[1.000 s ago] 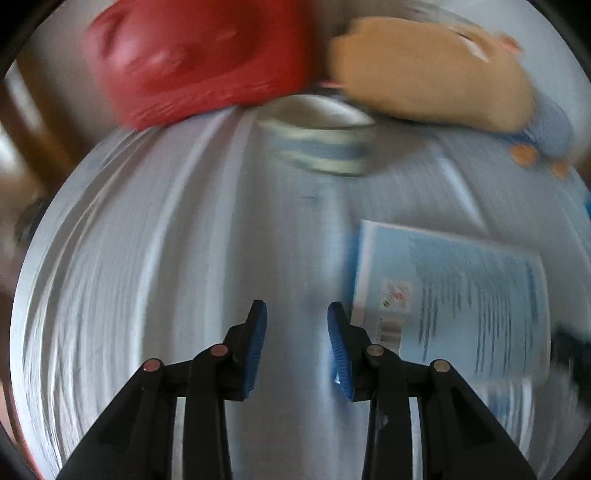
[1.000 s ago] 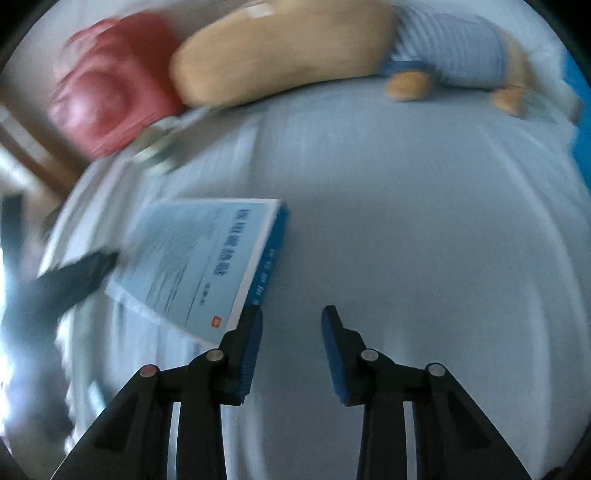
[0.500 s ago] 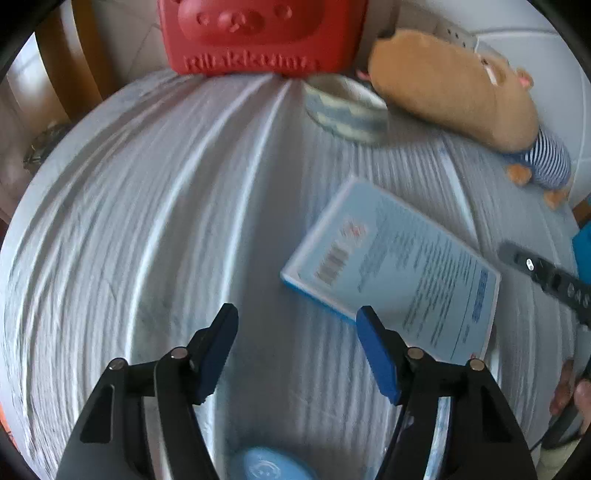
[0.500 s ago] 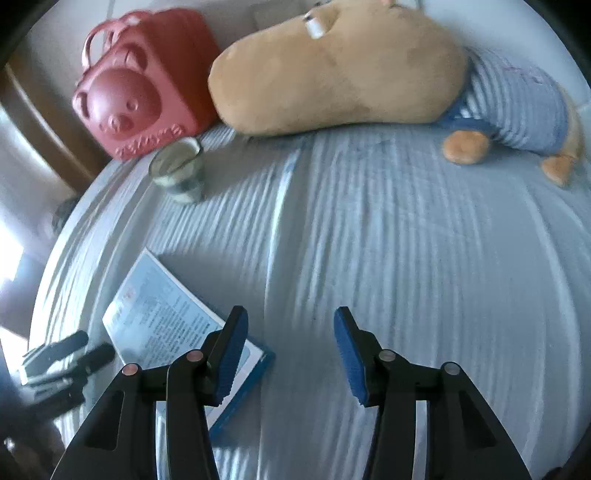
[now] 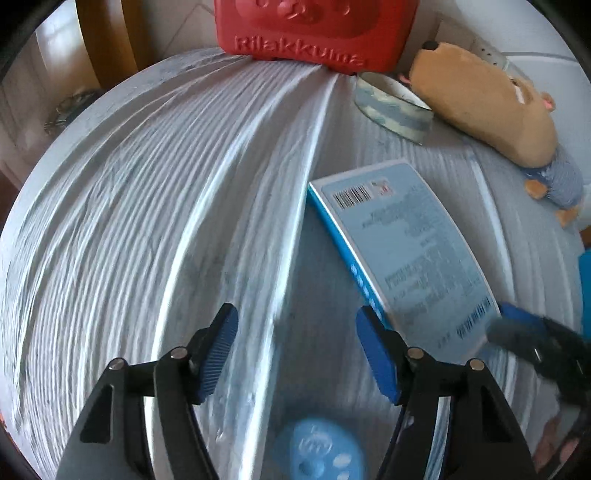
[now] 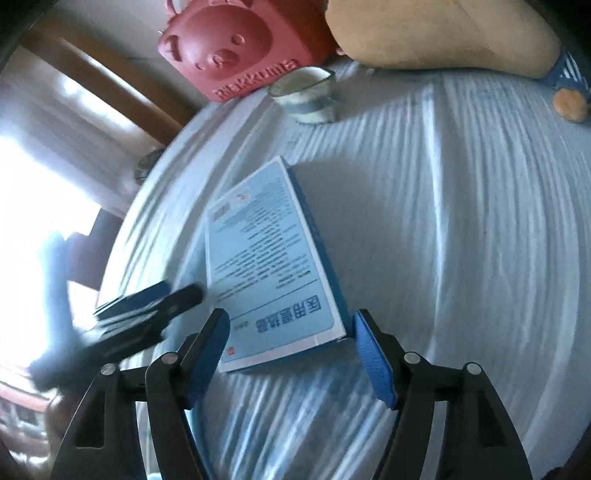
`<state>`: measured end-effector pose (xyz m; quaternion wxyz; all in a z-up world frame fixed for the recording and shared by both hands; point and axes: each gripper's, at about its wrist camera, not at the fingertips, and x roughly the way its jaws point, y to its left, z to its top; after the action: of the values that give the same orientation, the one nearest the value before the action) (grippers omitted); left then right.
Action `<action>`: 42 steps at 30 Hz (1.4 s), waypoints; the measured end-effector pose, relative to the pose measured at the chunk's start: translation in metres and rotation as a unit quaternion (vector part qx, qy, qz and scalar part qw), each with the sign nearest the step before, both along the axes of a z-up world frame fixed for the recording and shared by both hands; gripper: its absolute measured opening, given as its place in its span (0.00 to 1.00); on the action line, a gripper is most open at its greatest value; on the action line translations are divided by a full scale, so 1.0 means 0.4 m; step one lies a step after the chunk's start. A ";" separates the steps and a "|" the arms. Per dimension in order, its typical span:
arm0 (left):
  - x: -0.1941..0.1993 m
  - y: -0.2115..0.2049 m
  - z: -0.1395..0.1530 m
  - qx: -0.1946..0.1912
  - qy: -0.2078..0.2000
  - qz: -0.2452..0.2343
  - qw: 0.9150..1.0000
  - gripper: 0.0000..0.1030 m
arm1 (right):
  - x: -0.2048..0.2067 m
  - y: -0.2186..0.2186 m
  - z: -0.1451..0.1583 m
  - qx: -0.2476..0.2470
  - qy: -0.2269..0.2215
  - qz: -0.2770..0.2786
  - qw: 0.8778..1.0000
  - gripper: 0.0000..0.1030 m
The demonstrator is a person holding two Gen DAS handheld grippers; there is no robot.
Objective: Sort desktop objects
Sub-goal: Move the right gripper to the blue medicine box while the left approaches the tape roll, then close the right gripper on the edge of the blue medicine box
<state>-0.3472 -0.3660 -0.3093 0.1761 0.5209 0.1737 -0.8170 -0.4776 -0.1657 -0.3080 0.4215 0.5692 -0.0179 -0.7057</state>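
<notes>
Left tool (image 5: pixel 297 352) hangs with its blue pads spread wide and nothing between them, poised over a desk draped in a ribbed white cloth (image 5: pixel 155 206). In the left wrist view, a light-blue box (image 5: pixel 402 243) printed with text and a barcode lies flat at about 2 o'clock from the tool, its near long edge just beside the tool's right pad; whether they touch cannot be told. At 12 o'clock, at the far edge of the desk, stands a red Rilakkuma case (image 5: pixel 314 33). A blue-and-white patterned cup (image 5: pixel 391 105) sits at 1 o'clock, just beside the case, and a tan plush toy (image 5: pixel 487 107) in striped trousers lies beyond it toward 2 o'clock. A round blue object (image 5: pixel 317 448), blurred, shows at 6 o'clock beneath the tool. The other tool's blurred tip enters at 4 o'clock, at the box's near corner.

Right tool (image 6: pixel 291 352), seen in the right wrist view, is likewise spread wide, gripping nothing. The light-blue box (image 6: pixel 269 273) lies at 12 o'clock with its near end between the two pads, clear of both. The left tool (image 6: pixel 147 306), blurred, reaches in from 9 o'clock to the box's left edge. The red Rilakkuma case (image 6: pixel 236 48) sits at 11 o'clock, the cup (image 6: pixel 306 96) at 12 o'clock, and the plush toy (image 6: pixel 443 33) at 1 o'clock along the far side.
</notes>
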 end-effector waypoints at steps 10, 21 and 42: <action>0.040 0.000 0.012 -0.003 0.010 -0.014 1.000 0.66 | 0.063 -0.050 -0.002 -0.077 -0.072 0.012 0.994 0.76; 0.122 -0.119 0.011 0.007 0.012 0.008 1.000 0.70 | 0.129 -0.158 0.053 -0.056 -0.037 -0.012 0.998 0.73; 0.109 -0.120 -0.027 -0.018 -0.009 -0.011 1.000 0.31 | 0.119 -0.112 0.012 -0.025 -0.047 -0.044 0.998 0.04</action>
<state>-0.3035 -0.4140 -0.3201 0.1777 0.5266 0.1513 -0.8174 -0.4300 -0.2107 -0.3033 0.4029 0.5895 -0.0800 -0.6956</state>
